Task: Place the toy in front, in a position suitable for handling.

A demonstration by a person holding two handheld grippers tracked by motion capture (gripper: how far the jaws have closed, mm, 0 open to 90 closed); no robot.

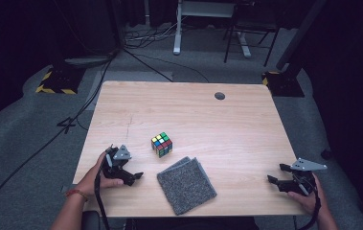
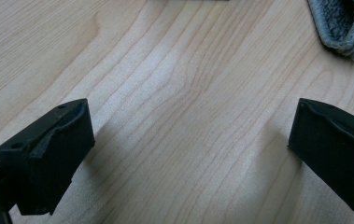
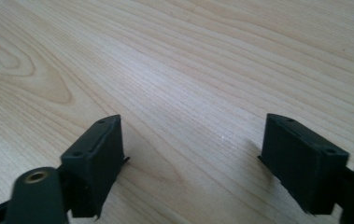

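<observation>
At the near left of the wooden table [image 1: 227, 120], the left gripper [image 1: 132, 176] rests low in the person's left hand [image 1: 97, 178], jaws pointing toward the folded grey cloth [image 1: 186, 184]. Left gripper view: the two black jaws stand spread wide, bare wood grain between them, nothing pinched. One corner of the cloth [image 2: 347, 28] enters at that view's top right, cut off by the frame edge; its layered fold is visible, the rest is out of frame.

Near right edge of the table: the right gripper [image 1: 274, 181], held in the right hand [image 1: 308, 196], jaws pointing inward across the table. Right gripper view: jaws likewise spread wide apart over bare wood, gripping nothing. Grey three-cornered plates sit on top of both grippers in the high view.

Outward from the grippers: the cloth lies flat near the front edge, between the two grippers, nearer the left one and apart from both. Just beyond its far left corner stands a colour cube [image 1: 162, 144], close to the cloth but not touching it as far as the high view lets me judge. Top face shows yellow, green and blue squares; the side faces are too small to read square by square.

No containers on the table. A round grommet hole [image 1: 220, 96] sits near the far edge, dark inside, contents not visible.

Beyond the table: grey floor [image 1: 26, 139] with cables, stand feet with yellow-black striping [image 1: 54, 85], a white desk leg [image 1: 178, 28]. Background is dark; detail there is not legible. Forearms cut off at the bottom edge.
</observation>
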